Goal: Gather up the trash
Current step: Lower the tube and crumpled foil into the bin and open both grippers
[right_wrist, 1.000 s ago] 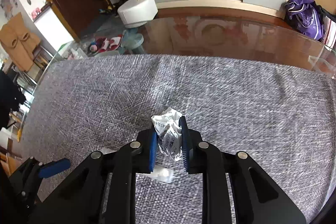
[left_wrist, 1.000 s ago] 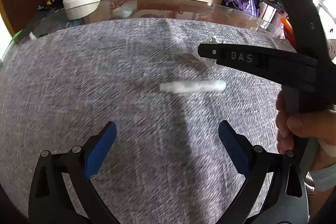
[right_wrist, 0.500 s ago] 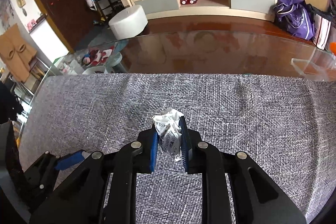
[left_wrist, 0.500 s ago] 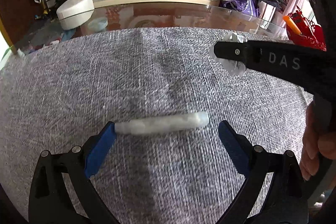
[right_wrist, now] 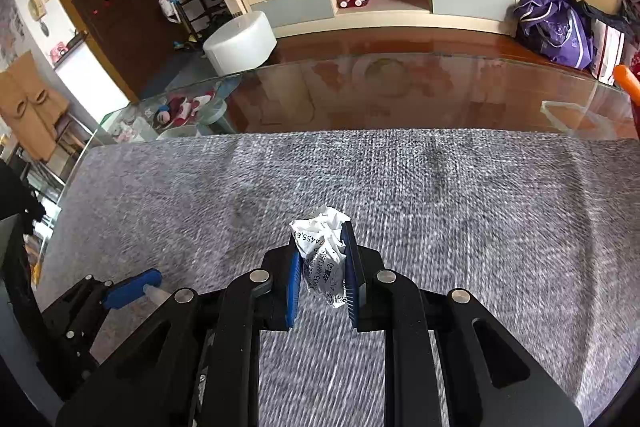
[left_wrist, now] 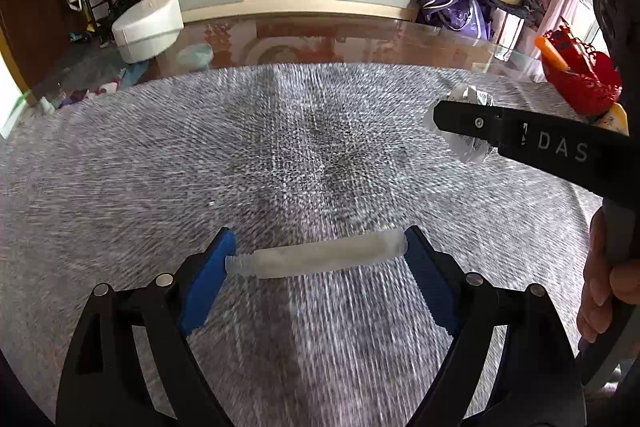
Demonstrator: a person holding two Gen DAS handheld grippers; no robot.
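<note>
A white, translucent tube (left_wrist: 320,257) lies crosswise on the grey woven cloth (left_wrist: 280,147). My left gripper (left_wrist: 319,233) is closing on it lengthwise, and its blue pads meet both ends of the tube. My right gripper (right_wrist: 321,239) is shut on a crumpled printed paper ball (right_wrist: 320,259) held just above the cloth. In the left wrist view that paper ball (left_wrist: 468,95) shows at the right, behind the right gripper's black finger (left_wrist: 520,135). One blue finger (right_wrist: 132,287) of the left gripper shows at the lower left of the right wrist view.
The cloth covers the near part of a glass table (right_wrist: 400,95). A red mesh object (left_wrist: 576,83) with an orange piece stands at the table's right edge. A clear plastic bag (right_wrist: 576,115) lies on the glass. A hand (left_wrist: 604,287) grips the right gripper's handle.
The left gripper has moved up to the tube, which now sits between its pads, and the jaws have narrowed onto it. The right gripper drifted over the cloth, still holding the paper.
</note>
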